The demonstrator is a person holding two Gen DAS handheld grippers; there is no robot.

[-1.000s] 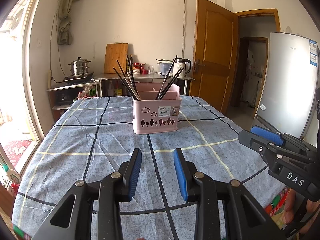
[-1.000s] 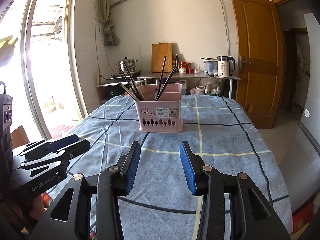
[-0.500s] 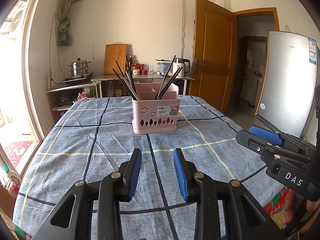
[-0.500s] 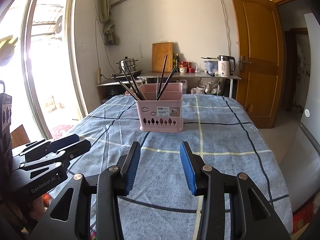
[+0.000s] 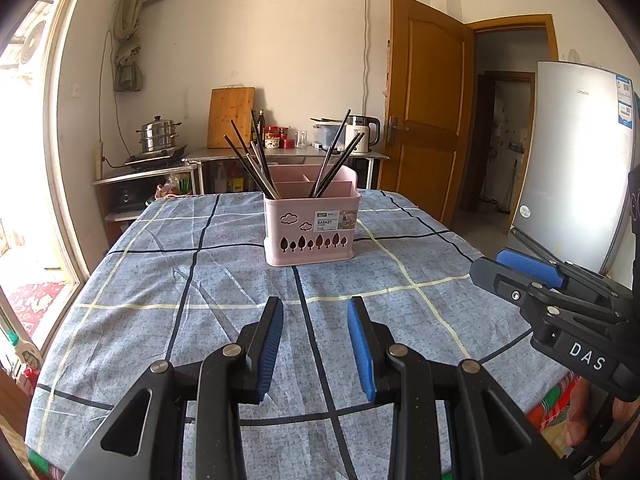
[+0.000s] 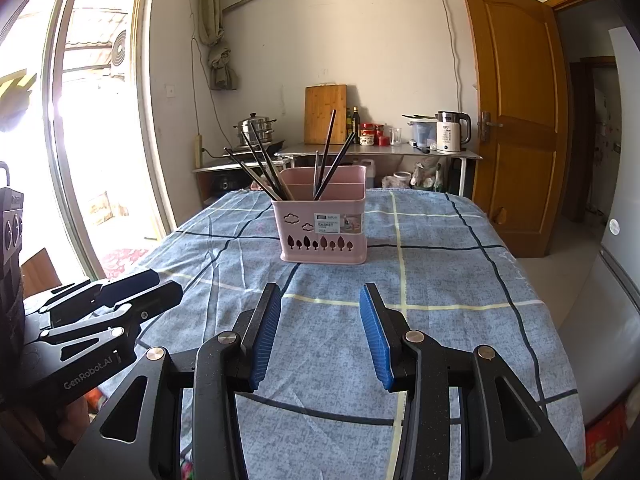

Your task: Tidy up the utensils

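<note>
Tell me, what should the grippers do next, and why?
Probably one gripper should reach forward to the chopsticks in the pink basket. Both the left gripper and the right gripper are open and empty, short of the basket, and the chopsticks lean in mixed bunches.

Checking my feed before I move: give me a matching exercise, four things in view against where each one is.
Things:
1. pink utensil basket
2. chopsticks
3. wooden cutting board
4. electric kettle

Places:
A. leaning against the back wall
B. on the counter, next to the wooden door
C. mid-table on the blue checked tablecloth
D. standing tilted in the basket's compartments

Pairs: 1-C, 2-D, 3-A, 4-B

Both the left gripper and the right gripper are open and hold nothing.
</note>
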